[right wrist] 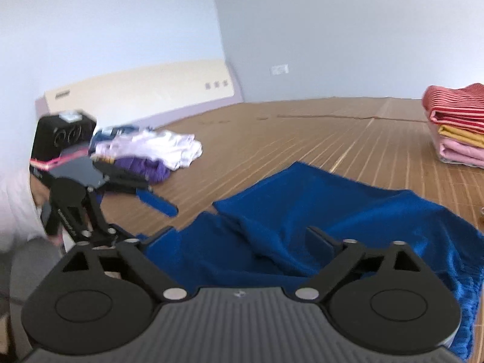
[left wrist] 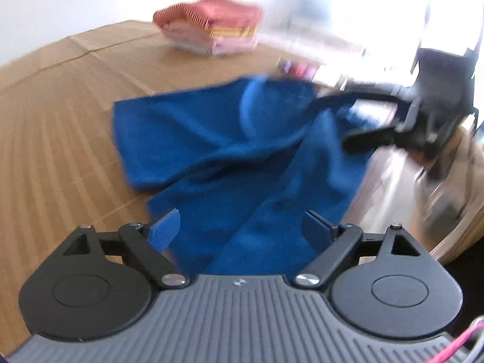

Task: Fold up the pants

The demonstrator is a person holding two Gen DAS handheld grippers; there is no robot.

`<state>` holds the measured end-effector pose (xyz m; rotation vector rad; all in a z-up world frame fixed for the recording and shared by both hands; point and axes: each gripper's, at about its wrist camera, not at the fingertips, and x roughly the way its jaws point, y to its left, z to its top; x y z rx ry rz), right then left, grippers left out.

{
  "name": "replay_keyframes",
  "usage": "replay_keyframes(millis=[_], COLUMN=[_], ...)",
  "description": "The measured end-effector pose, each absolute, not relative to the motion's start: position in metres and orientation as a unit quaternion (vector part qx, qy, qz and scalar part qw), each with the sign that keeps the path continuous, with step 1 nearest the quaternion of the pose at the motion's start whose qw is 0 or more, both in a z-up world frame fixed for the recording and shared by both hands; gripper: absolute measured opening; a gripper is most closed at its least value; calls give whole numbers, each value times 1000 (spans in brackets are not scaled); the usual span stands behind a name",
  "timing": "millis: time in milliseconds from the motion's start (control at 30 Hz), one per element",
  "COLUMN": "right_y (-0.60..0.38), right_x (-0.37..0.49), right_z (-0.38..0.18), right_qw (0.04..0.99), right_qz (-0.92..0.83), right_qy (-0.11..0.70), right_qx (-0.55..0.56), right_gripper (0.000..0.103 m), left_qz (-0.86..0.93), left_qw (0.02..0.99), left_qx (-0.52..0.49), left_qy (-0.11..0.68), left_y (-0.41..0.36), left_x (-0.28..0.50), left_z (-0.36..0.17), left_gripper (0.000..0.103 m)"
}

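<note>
Blue pants [left wrist: 230,148] lie rumpled on a cardboard-covered table [left wrist: 60,127], with one leg running toward the left wrist camera. My left gripper [left wrist: 240,230] hovers open over that near leg, and nothing is between its blue pads [left wrist: 165,230]. My right gripper [left wrist: 335,122] is open at the far right edge of the pants. In the right wrist view the right gripper [right wrist: 240,239] stands open just above the creased cloth [right wrist: 332,205]. The left gripper [right wrist: 154,224] is at the left, one blue fingertip [right wrist: 157,204] showing.
A stack of folded clothes [left wrist: 211,30], red stripes on top, sits at the far side [right wrist: 456,127]. A loose pile of white and purple clothes [right wrist: 151,151] lies at the left. The table's edge [left wrist: 453,236] runs close on the right. A person's pale sleeve [right wrist: 15,205] shows.
</note>
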<state>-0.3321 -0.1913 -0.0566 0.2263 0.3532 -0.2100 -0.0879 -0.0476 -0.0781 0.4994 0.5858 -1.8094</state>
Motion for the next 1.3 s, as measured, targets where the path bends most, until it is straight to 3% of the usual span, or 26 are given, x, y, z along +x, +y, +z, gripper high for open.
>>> replay_keyframes(millis=[67,367,567,700,800,867,933,1300], right_y=[-194,-200,-207,-211,-214,-215,-212,-214], right_x=[-337,-351,-363,-373,-384,-390,-396,-395], right_z=[-51,-44,-46,-46,-49,-50,-51,-62], right_qw=[974,979,973,966,964,963,963,952], right_qz=[-109,-109,-120,-142,-140,-140,-142,-164], right_qy=[165,130,133,149,144,141,140,175], right_qx=[113,116,150,156,172,183,181,188], right_gripper=[103,103,103,103,103,103,103,103], left_qz=[-773,-800,-764,-761,-754,-741,-740,-736], left_qw=[552,530,558,511,494,502,503,523], left_qx=[199,168,257,349,368,367,357,301], left_qy=[240,228,195,193,228,253,268,306], left_y=[-42,-17,-18,-24,-32,-38,-42,-45], left_x=[-90,-86,-83,-89,-89,-85,-80,-62], left_z=[-76,-54,-40,-53,-70,-79,-86,-96], left_gripper=[98,98,98,97,82,56,52,51])
